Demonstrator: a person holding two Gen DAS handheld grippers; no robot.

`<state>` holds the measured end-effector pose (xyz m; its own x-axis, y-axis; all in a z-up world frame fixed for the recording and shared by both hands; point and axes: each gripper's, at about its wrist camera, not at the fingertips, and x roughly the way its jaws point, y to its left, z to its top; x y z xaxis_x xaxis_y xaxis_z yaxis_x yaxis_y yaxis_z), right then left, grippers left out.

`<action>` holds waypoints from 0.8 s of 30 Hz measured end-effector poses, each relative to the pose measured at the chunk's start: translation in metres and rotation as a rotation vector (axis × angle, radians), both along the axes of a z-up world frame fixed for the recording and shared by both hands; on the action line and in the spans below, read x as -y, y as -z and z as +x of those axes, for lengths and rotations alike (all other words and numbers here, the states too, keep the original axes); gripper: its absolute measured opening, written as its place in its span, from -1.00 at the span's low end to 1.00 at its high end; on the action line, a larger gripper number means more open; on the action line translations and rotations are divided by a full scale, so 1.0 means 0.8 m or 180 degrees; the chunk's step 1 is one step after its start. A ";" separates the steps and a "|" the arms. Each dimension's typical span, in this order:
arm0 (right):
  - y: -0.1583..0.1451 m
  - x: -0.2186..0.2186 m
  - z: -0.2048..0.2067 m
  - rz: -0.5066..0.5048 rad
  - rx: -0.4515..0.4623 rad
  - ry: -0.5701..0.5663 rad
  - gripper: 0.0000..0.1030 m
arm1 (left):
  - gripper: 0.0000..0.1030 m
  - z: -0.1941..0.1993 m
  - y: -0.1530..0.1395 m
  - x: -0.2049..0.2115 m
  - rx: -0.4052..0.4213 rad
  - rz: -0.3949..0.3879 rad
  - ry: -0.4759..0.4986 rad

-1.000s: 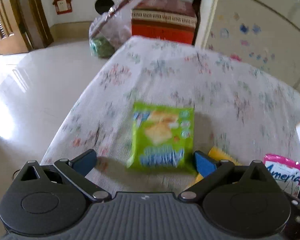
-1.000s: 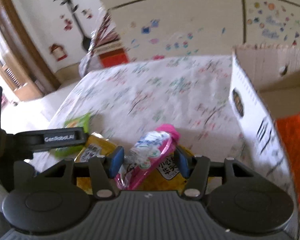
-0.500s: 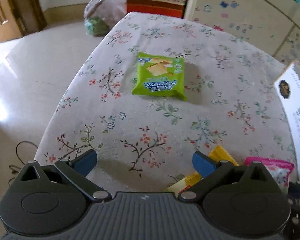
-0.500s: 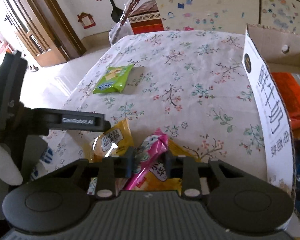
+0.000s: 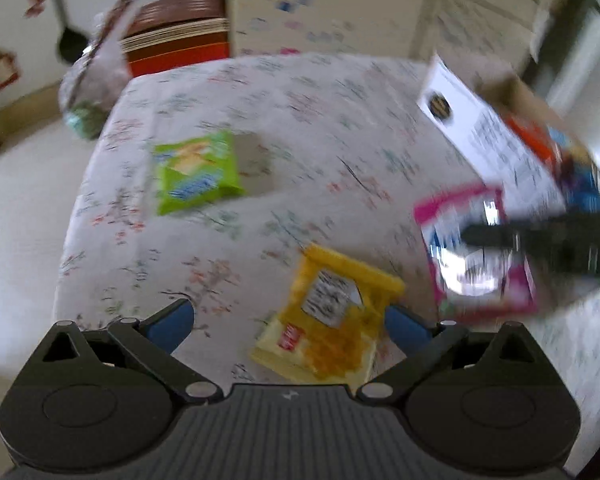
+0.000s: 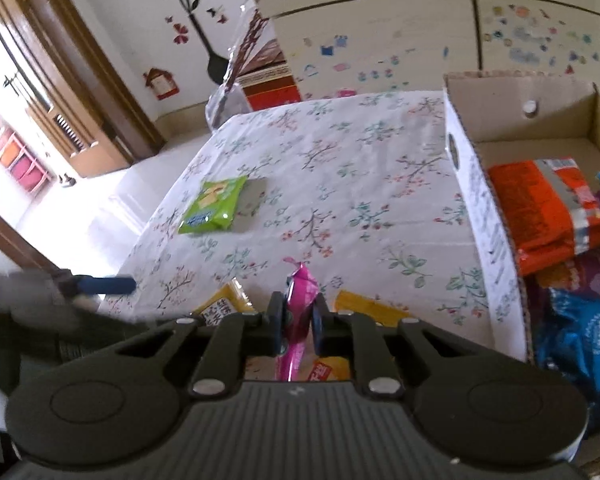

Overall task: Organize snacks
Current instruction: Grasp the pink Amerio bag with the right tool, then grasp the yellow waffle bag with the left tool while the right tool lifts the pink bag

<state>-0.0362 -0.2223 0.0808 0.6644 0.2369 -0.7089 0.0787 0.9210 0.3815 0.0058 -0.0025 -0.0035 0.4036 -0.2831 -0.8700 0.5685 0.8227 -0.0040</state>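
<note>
- The pink snack packet (image 6: 298, 292) is clamped edge-on between the closed fingers of the right gripper (image 6: 297, 326), lifted clear of the tablecloth; judged, it is gripped by its thin side so it can be carried and dropped into the cardboard box (image 6: 480, 216).
- In the left wrist view the same pink snack packet (image 5: 476, 256) hangs broadside just left of the box, above the table, with the right gripper's dark finger across it.
- The box stands at the right side of the table with its top open; an orange packet (image 6: 548, 208) and a blue packet (image 6: 580, 332) already lie inside, so it is judged to be the collecting place.
- A yellow snack packet (image 5: 332, 320) lies flat on the flowered tablecloth (image 5: 300, 120), left of the box and near the front table edge.
- The left gripper (image 5: 288, 326) hovers over that yellow packet with its fingers spread wide and holding nothing; the packet sits between the blue pads, nearer the right one. Judged, it is lined up as the next pick.
- A green snack packet (image 6: 214, 204) lies flat well left of the box, apart from the others, not yet collected.
- The left wrist view is motion-blurred; the print on the packets cannot be read there.
</note>
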 end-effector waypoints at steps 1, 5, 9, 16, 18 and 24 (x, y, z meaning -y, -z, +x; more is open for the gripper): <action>0.000 0.001 0.000 0.0001 -0.0006 0.0011 -0.73 | 1.00 -0.002 0.005 0.005 0.0026 0.0062 0.0069; 0.005 0.000 0.004 0.0020 -0.0062 0.0023 -0.73 | 1.00 -0.009 0.022 0.017 0.0053 0.0184 0.0264; 0.016 -0.001 0.010 0.0171 -0.0178 0.0036 -0.64 | 1.00 -0.003 0.033 0.013 -0.0028 0.0132 0.0201; 0.037 0.005 0.016 0.0378 -0.0384 0.0114 -0.60 | 1.00 0.000 0.038 0.009 -0.0109 0.0021 0.0099; 0.038 0.002 0.017 0.0389 -0.0387 0.0085 -0.60 | 1.00 0.001 0.038 0.010 -0.0115 0.0013 0.0075; 0.043 -0.005 0.020 0.0394 -0.0457 0.0042 -0.52 | 1.00 0.000 0.038 0.009 -0.0077 -0.0031 0.0054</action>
<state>-0.0204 -0.2183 0.0467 0.5620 0.3200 -0.7627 0.1524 0.8662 0.4758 0.0058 -0.0099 -0.0341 0.3776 -0.2983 -0.8766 0.5821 0.8127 -0.0258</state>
